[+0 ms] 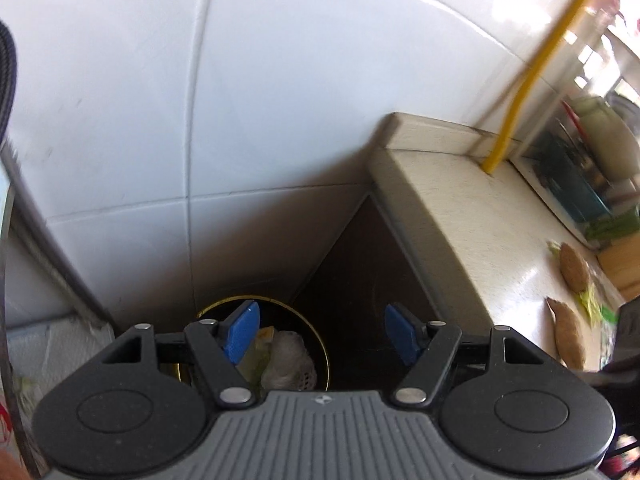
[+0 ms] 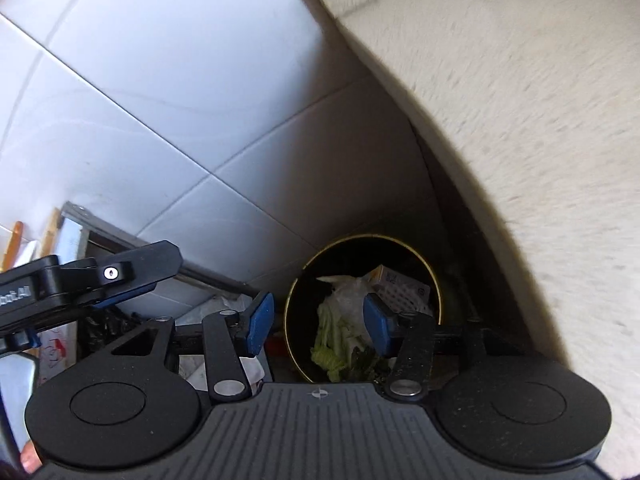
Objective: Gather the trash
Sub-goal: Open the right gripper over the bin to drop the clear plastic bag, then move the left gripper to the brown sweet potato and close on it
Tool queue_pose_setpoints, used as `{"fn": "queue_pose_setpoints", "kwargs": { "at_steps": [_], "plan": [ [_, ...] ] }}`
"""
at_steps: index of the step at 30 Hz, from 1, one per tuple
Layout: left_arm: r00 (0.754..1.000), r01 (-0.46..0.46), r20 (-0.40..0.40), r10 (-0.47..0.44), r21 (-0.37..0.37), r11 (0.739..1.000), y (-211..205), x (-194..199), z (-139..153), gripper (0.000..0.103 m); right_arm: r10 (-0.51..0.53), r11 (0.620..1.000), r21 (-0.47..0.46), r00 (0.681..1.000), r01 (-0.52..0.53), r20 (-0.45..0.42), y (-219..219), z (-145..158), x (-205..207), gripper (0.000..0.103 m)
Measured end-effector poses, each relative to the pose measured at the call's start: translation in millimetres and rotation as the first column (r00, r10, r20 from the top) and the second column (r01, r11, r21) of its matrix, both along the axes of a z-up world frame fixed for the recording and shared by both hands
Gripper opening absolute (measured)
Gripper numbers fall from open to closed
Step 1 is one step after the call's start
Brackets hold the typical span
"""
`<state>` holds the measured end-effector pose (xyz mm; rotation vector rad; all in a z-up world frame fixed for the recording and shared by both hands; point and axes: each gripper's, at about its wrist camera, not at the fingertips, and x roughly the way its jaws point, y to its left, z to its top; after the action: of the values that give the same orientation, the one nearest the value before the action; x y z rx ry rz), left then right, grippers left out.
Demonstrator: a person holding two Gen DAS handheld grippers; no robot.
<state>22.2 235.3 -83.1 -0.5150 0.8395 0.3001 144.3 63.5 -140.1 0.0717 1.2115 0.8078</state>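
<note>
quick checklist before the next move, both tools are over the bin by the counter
1. Right tool empty: ok, jaws apart, nothing between the pads.
2. Left tool empty: ok, jaws apart, nothing held.
3. Trash landed in the bin: ok, cabbage leaves, a plastic bag and a small carton lie inside.
4. Bin has room: cannot tell, its depth is hidden.
5. Trash left on the counter: not ok, green scraps lie beside two brown vegetables.
6. Tools clear of each other: ok, apart in the right wrist view.
</note>
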Motion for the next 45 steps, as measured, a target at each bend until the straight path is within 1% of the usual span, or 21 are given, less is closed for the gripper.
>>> {"fn": "queue_pose_setpoints", "kwargs": {
  "at_steps": [2, 6, 7, 9, 14, 21, 27, 30, 34, 37, 42, 45],
  "plan": [
    [0.999, 0.037, 0.009, -0.038, 0.031, 0.999, -10.2, 6.9, 6.1, 0.067, -0.012, 1.0, 0.016, 1.0, 0.011, 0.023, -11.1, 12.4, 1.3, 0.063],
    [0.994, 0.1, 0.041, -0.102, 0.058, 0.993, -27.8, 20.5, 18.7, 0.067, -0.049, 0.998, 0.05, 0.996, 0.045, 0.073, -27.8, 35.2, -0.4, 0.065],
    [0.992, 0.116, 0.048, -0.119, 0.068, 0.991, -32.6, 24.7, 22.2, 0.067, -0.064, 0.997, 0.054, 0.994, 0.06, 0.085, -32.5, 39.9, -1.7, 0.064],
    [0.987, 0.145, 0.055, -0.15, 0.088, 0.986, -43.2, 32.1, 27.5, 0.068, -0.096, 0.994, 0.059, 0.989, 0.09, 0.113, -44.3, 48.6, -2.4, 0.065],
    [0.972, 0.214, 0.069, -0.223, 0.115, 0.97, -73.1, 47.3, 39.9, 0.068, -0.169, 0.983, 0.101, 0.976, 0.155, 0.141, -77.7, 67.0, -3.3, 0.068],
    [0.954, 0.278, 0.07, -0.291, 0.15, 0.949, -107.6, 63.0, 49.5, 0.068, -0.251, 0.963, 0.143, 0.952, 0.227, 0.173, -121.3, 83.2, 0.6, 0.068],
    [0.935, 0.336, 0.069, -0.349, 0.151, 0.93, -136.2, 77.0, 52.0, 0.07, -0.306, 0.947, 0.16, 0.933, 0.277, 0.191, -156.0, 91.3, 2.6, 0.069],
    [0.925, 0.365, 0.059, -0.376, 0.144, 0.92, -152.3, 84.3, 50.5, 0.072, -0.339, 0.937, 0.162, 0.918, 0.31, 0.205, -177.5, 93.4, 1.5, 0.069],
    [0.904, 0.416, 0.043, -0.425, 0.139, 0.899, -178.3, 94.6, 48.6, 0.072, -0.394, 0.916, 0.167, 0.895, 0.364, 0.211, -208.3, 92.3, 2.6, 0.072],
    [0.89, 0.447, 0.03, -0.455, 0.136, 0.884, -197.3, 106.1, 45.5, 0.072, -0.436, 0.897, 0.172, 0.874, 0.406, 0.213, -231.7, 92.9, 3.1, 0.072],
    [0.873, 0.484, 0.004, -0.488, 0.122, 0.866, -223.2, 124.7, 36.2, 0.072, -0.5, 0.865, 0.184, 0.837, 0.468, 0.222, -269.2, 94.6, 2.8, 0.072],
    [0.866, 0.498, -0.02, -0.499, 0.111, 0.86, -236.0, 136.7, 27.6, 0.072, -0.538, 0.842, 0.189, 0.813, 0.505, 0.222, -293.2, 94.2, 3.3, 0.073]
  ]
}}
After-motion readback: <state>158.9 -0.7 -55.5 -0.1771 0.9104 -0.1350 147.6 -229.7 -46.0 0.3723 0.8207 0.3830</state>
